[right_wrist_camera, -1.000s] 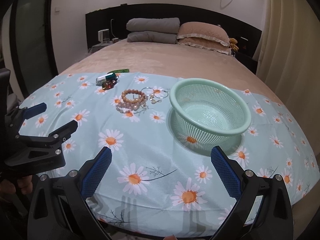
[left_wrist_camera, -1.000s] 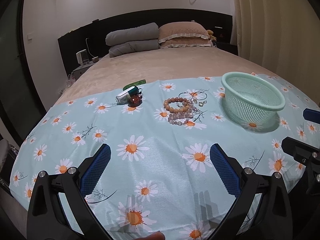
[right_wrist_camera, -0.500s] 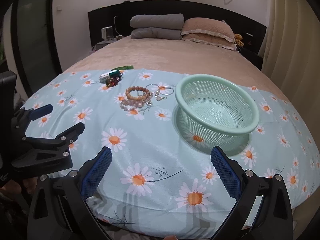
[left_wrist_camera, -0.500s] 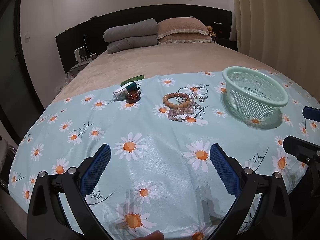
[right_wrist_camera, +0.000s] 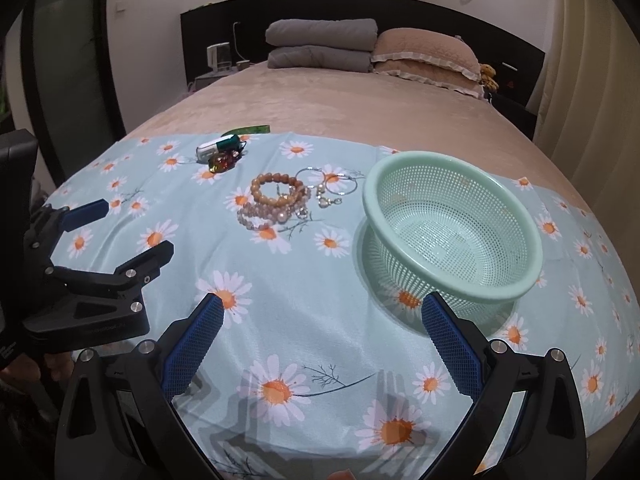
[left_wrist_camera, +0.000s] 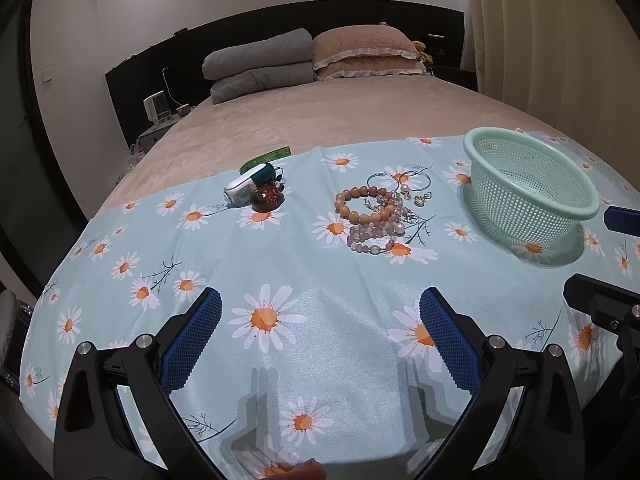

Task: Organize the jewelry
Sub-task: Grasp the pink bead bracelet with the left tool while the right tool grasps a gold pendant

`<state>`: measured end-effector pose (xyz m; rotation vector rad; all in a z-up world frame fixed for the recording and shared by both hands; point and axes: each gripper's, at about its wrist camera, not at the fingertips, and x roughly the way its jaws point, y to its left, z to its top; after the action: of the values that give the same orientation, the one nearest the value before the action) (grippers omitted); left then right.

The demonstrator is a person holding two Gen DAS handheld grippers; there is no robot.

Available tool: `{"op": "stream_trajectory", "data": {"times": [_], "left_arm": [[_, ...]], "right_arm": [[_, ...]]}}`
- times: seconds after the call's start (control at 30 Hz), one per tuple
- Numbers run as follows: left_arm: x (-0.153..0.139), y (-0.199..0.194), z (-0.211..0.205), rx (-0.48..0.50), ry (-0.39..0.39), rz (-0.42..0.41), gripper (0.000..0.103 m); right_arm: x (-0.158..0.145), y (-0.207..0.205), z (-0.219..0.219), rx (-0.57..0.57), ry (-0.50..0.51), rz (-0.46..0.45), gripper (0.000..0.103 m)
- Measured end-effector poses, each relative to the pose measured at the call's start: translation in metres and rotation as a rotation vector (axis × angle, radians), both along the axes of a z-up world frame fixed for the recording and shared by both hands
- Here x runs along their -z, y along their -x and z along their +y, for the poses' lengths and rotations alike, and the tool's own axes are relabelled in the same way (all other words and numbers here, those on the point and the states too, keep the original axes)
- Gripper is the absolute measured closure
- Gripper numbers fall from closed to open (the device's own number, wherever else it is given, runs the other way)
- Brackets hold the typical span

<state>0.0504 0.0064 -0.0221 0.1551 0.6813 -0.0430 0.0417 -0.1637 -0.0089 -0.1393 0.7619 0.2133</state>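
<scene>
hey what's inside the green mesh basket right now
Nothing shows inside the green mesh basket: its perforated bottom and walls look bare in the right wrist view. The beaded bracelets and hoop earrings lie outside it on the daisy cloth.

The right tool (right_wrist_camera: 322, 318) hangs with jaws wide apart over the daisy cloth (right_wrist_camera: 304, 280) on the bed (right_wrist_camera: 360, 108). The basket (right_wrist_camera: 452, 236) stands just ahead, bracelets (right_wrist_camera: 276, 200) left of it. The left tool (right_wrist_camera: 132, 226) gapes at far left.
</scene>
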Motion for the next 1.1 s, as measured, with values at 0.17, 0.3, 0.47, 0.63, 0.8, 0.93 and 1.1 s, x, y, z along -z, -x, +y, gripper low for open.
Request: {"op": "stream_trajectory", "data": {"times": [0.17, 0.3, 0.47, 0.63, 0.8, 0.93, 1.1], "left_arm": [[0.004, -0.022, 0.012, -0.017, 0.0, 0.02, 0.006], [0.012, -0.044, 0.021, -0.028, 0.004, 0.042, 0.006], [0.026, -0.075, 0.022, 0.008, 0.025, 0.081, 0.006], [0.036, -0.103, 0.01, 0.085, 0.036, 0.106, 0.006], [0.05, -0.123, -0.008, 0.18, 0.042, 0.147, 0.006], [0.06, -0.137, -0.018, 0.225, 0.052, 0.18, 0.006], [0.069, -0.145, -0.016, 0.252, 0.119, 0.213, 0.007]], "right_arm": [[0.009, -0.017, 0.012, -0.047, -0.014, 0.035, 0.008], [0.023, -0.032, 0.025, -0.108, -0.021, 0.079, 0.008], [0.05, -0.053, 0.04, -0.18, -0.015, 0.12, 0.008], [0.072, -0.078, 0.041, -0.208, -0.018, 0.145, 0.008], [0.089, -0.1, 0.028, -0.19, -0.067, 0.163, 0.008], [0.092, -0.106, 0.024, -0.224, -0.062, 0.117, 0.008], [0.091, -0.124, 0.011, -0.241, -0.075, 0.126, 0.009]]}}
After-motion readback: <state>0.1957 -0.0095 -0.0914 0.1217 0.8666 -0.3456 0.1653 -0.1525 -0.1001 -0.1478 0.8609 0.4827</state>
